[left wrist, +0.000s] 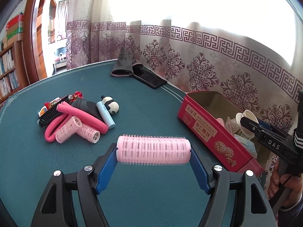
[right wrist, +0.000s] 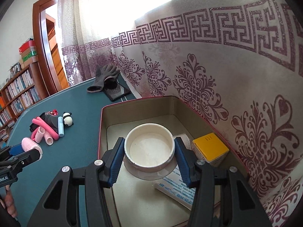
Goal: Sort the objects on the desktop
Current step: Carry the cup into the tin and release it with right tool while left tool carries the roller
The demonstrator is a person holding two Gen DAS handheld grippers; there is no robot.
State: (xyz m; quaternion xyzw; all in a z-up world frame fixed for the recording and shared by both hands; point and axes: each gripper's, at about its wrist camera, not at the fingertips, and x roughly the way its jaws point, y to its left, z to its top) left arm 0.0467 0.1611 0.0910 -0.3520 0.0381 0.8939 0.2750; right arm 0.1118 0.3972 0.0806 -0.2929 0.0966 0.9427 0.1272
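Green tabletop (left wrist: 151, 102) below — left gripper (left wrist: 153, 152) clamped endwise on pink hair roller (left wrist: 153, 149); right gripper (right wrist: 149, 148) gripping white cup (right wrist: 149, 147) over red tin (right wrist: 140, 102).

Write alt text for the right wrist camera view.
The right gripper holds a white round cup over an open red box on a green table. A yellow box lies inside.
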